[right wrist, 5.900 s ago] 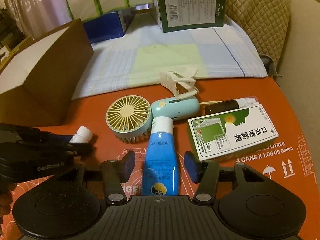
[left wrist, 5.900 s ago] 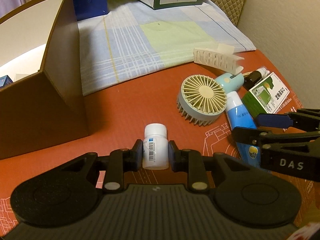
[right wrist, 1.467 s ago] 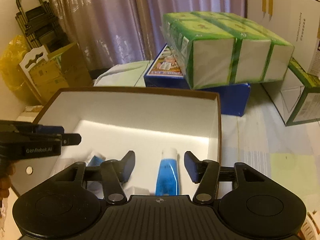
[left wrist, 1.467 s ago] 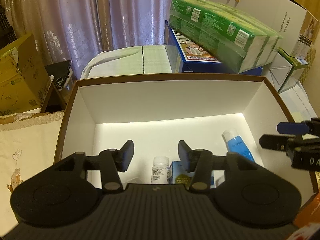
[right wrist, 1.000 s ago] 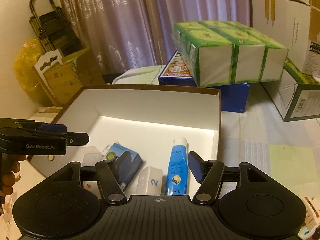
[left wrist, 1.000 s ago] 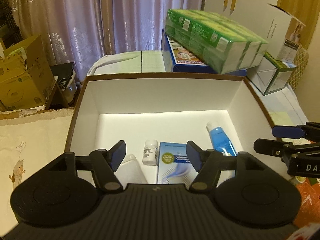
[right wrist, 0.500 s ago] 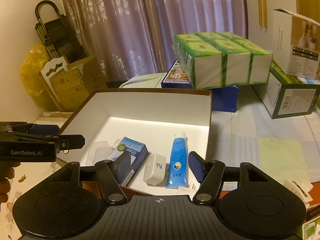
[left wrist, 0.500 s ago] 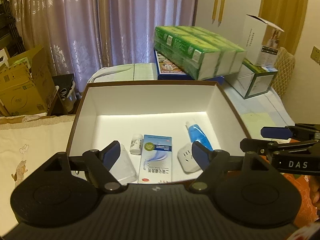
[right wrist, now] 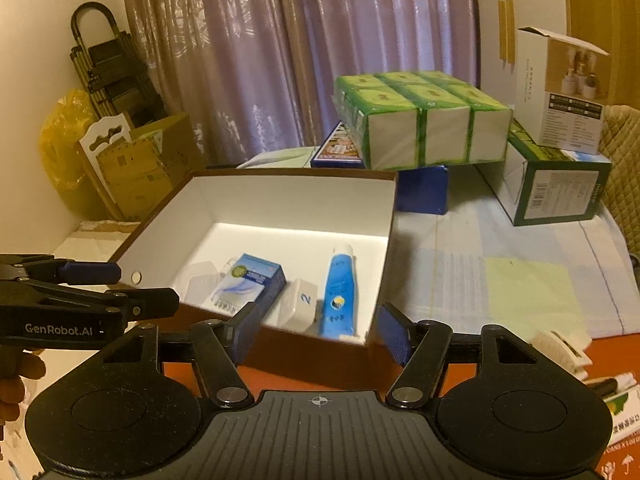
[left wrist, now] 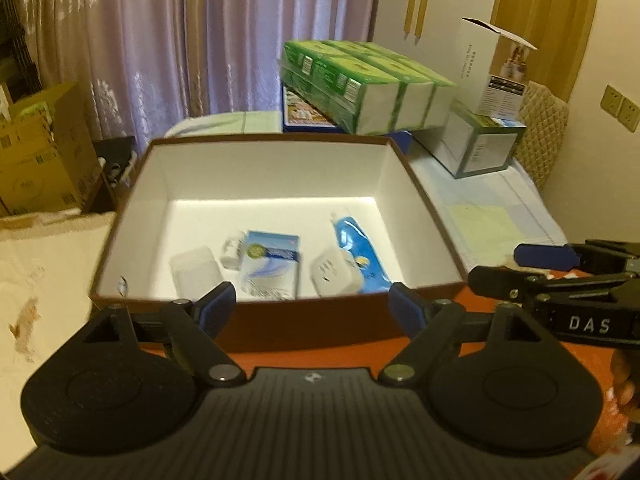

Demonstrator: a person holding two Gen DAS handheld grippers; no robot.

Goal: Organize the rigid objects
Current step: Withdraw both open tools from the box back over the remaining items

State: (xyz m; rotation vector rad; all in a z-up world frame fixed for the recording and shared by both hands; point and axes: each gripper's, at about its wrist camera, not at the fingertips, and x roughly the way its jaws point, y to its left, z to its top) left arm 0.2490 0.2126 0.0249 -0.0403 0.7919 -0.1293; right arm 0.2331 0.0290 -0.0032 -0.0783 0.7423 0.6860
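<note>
A brown box with a white inside [left wrist: 280, 176] [right wrist: 304, 208] holds a small white pill bottle [left wrist: 234, 250], a blue carton [left wrist: 272, 270] [right wrist: 250, 282], a white block marked 2 [left wrist: 334, 274] [right wrist: 302, 304], a blue tube [left wrist: 360, 254] [right wrist: 340, 290] and a clear case [left wrist: 196, 274] [right wrist: 200, 282]. My left gripper [left wrist: 310, 310] is open and empty, near the box's front wall. My right gripper [right wrist: 318, 332] is open and empty, in front of the box's right corner. Each gripper shows in the other's view, the right [left wrist: 560, 276] and the left [right wrist: 100, 292].
Green tissue packs [right wrist: 420, 120] on a blue box, a green-white carton [right wrist: 556, 184] and a tall white carton [right wrist: 564, 88] stand behind on a checked cloth [right wrist: 500, 280]. A white hair clip [right wrist: 560, 350] and a green spray box [right wrist: 624, 416] lie on the orange table at right.
Both grippers let go of the pill bottle and the blue tube inside the box, opened wider, and drew back and up away from the box.
</note>
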